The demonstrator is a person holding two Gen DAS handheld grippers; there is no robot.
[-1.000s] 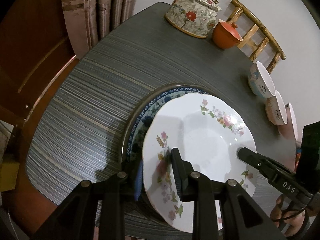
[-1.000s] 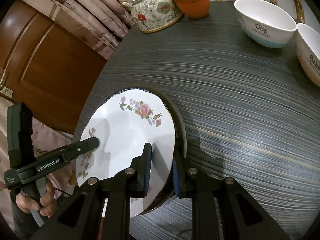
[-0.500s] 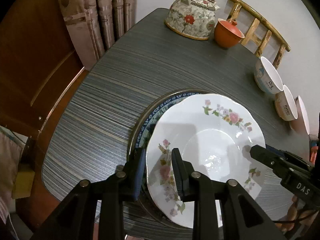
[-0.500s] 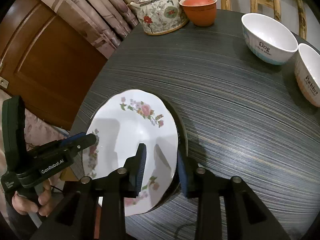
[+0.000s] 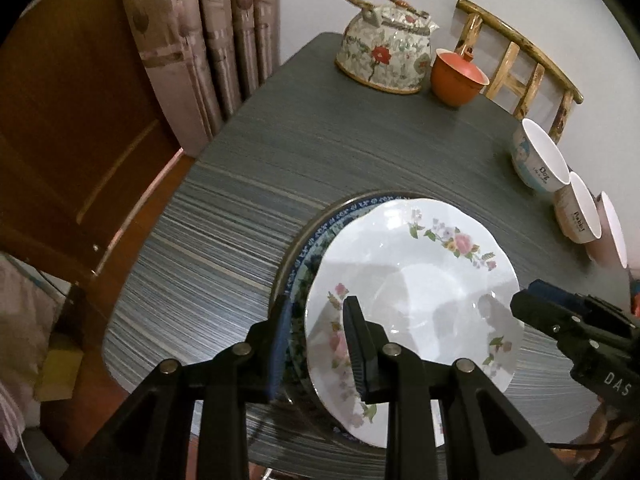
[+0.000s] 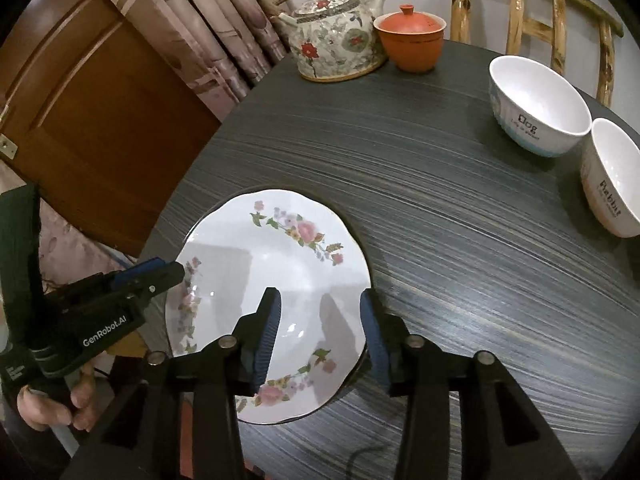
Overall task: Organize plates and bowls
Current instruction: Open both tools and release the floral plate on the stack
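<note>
Stacking looks done for the plates: the floral plate point(image 6: 276, 276) lies on the blue plate point(image 5: 316, 240). Both left gripper point(image 5: 316, 336) and right gripper point(image 6: 320, 328) gape, holding nothing (bowls point(image 6: 540, 116) remain unstacked, apart).

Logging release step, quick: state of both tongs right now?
Left tongs: open, straddling the plates' rim, holding nothing.
Right tongs: open over the floral plate, holding nothing.

Floral teapot point(image 6: 335, 51) with woven handle at table's point(image 6: 440, 216) far edge, touching or just beside lidded orange cup point(image 6: 412, 38). Bamboo chair back point(image 6: 536, 20) behind; striped curtain point(image 5: 208, 44) and wooden door point(image 6: 92, 116) at left
</note>
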